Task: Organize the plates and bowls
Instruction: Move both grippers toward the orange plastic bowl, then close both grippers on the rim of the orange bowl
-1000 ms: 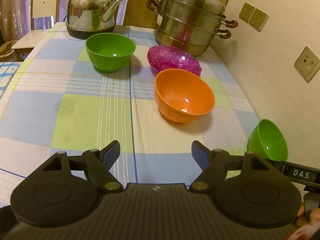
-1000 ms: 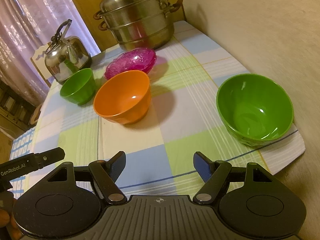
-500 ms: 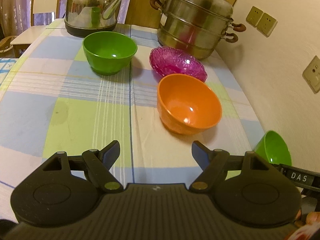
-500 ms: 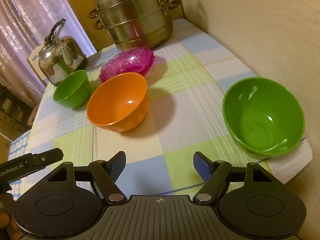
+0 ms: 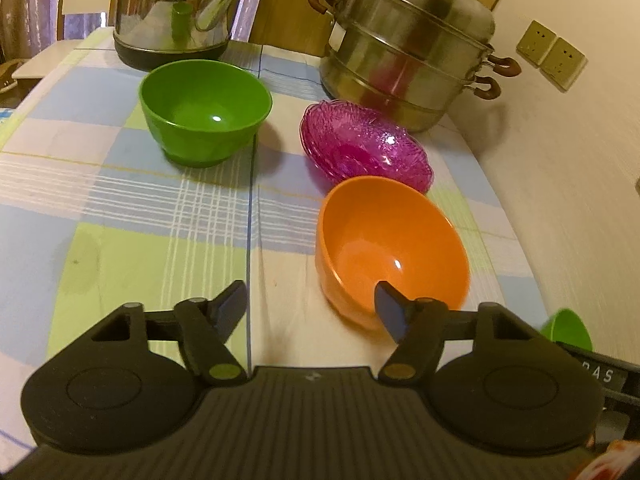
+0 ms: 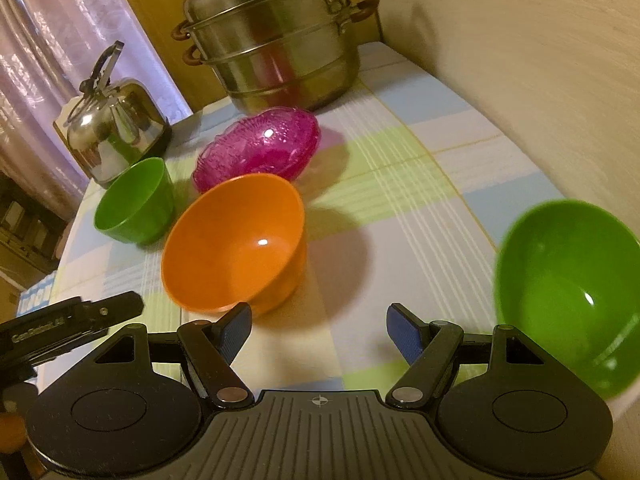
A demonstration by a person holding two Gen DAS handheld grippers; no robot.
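Left wrist view
- Left gripper (image 5: 310, 302): jaws apart and have just been closing a little; nothing pressed between the pads. Right fingertip (image 5: 390, 308) overlaps the near rim of the orange bowl in the picture; contact cannot be told.
- Orange bowl (image 5: 390, 240): upright on the checked tablecloth (image 5: 120, 200), right of centre, just ahead of the gripper.
- Purple glass dish (image 5: 366, 146): behind the orange bowl, its near edge close to or touching the orange rim; cannot tell which.
- Small green bowl (image 5: 204, 110): upright, farther back and left, apart from the dish.
- Kettle (image 5: 176, 8): steel, at the far left end of the table.
- Steamer pot (image 5: 408, 44): stacked steel tiers, far right, near the wall (image 5: 560, 160).
- Large green bowl (image 5: 566, 328): only a sliver shows at the right edge, behind the other gripper's body.

Right wrist view
- Right gripper (image 6: 318, 328): jaws wide apart, empty; bare cloth between the fingertips.
- Large green bowl (image 6: 568, 292): upright at the near right corner of the table, right of the right finger, not touched. Blurred.
- Orange bowl (image 6: 236, 244): ahead and left, behind the left fingertip (image 6: 238, 330).
- Purple glass dish (image 6: 260, 148): just behind the orange bowl.
- Small green bowl (image 6: 134, 202): left of the orange bowl, in front of the kettle (image 6: 114, 124).
- Steamer pot (image 6: 276, 36): at the far end.
- Left gripper body (image 6: 68, 326): juts in at the left edge.
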